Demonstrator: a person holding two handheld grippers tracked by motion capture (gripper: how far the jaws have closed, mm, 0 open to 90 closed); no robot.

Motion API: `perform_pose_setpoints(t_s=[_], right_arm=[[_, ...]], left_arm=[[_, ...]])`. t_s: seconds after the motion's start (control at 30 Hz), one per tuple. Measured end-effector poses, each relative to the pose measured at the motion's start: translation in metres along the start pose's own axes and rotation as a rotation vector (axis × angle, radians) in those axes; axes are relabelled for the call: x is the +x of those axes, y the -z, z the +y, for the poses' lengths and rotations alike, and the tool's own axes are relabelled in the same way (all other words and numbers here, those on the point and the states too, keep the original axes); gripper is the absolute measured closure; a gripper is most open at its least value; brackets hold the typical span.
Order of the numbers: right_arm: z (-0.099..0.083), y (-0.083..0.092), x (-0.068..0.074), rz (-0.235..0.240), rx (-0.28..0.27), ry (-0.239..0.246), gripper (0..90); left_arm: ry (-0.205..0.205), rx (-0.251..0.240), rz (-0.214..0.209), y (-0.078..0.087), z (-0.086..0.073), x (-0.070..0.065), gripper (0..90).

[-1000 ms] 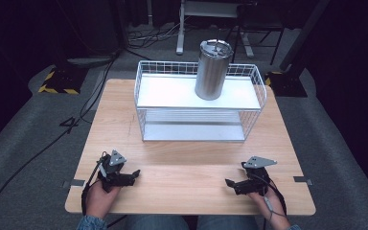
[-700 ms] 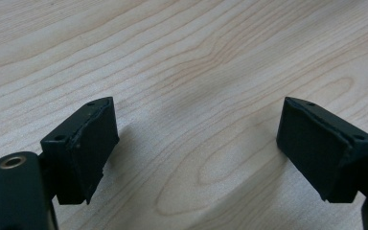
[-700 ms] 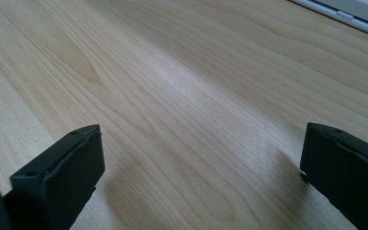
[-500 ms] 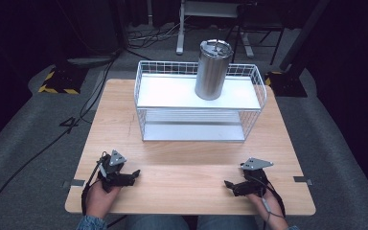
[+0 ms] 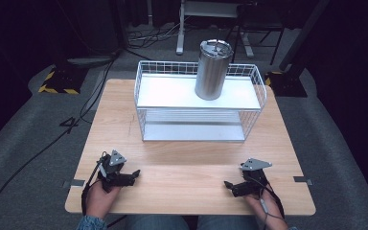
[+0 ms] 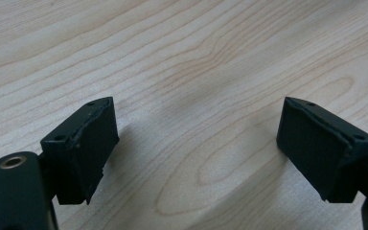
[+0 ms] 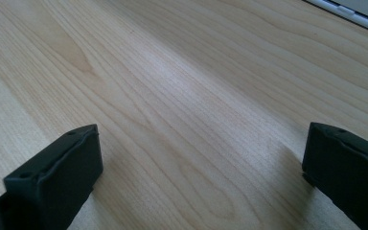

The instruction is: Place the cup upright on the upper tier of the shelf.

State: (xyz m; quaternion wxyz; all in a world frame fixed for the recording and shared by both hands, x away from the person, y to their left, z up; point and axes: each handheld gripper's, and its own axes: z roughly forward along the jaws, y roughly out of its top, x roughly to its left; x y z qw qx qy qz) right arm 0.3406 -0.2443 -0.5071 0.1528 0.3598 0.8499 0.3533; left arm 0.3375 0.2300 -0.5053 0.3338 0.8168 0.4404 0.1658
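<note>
While both grippers rest on the worktop (image 5: 182,163) with jaws spread and empty, the metal tumbler (image 5: 212,70) stands upright on the wire rack (image 5: 146,108). It looks rigid, smooth, perhaps slippery; grip it mid-body.

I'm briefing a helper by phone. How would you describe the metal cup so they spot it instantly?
Start at the light wooden table; toward its far edge stands a white wire two-tier rack. On the rack's top shelf, right of centre, stands an upright, cylindrical brushed stainless-steel tumbler with a lid. It is the rack's one item, tall and shiny grey.
</note>
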Motion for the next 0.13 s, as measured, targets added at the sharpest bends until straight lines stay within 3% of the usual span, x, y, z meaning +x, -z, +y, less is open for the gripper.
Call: perform_pose_setpoints(t_s=[0.13], right_arm=[[-0.0001,0.0000,0.0002,0.000,-0.001,-0.001,0.4]], left_arm=[[0.000,0.000,-0.001,0.0000,0.0000,0.0000,14.7]])
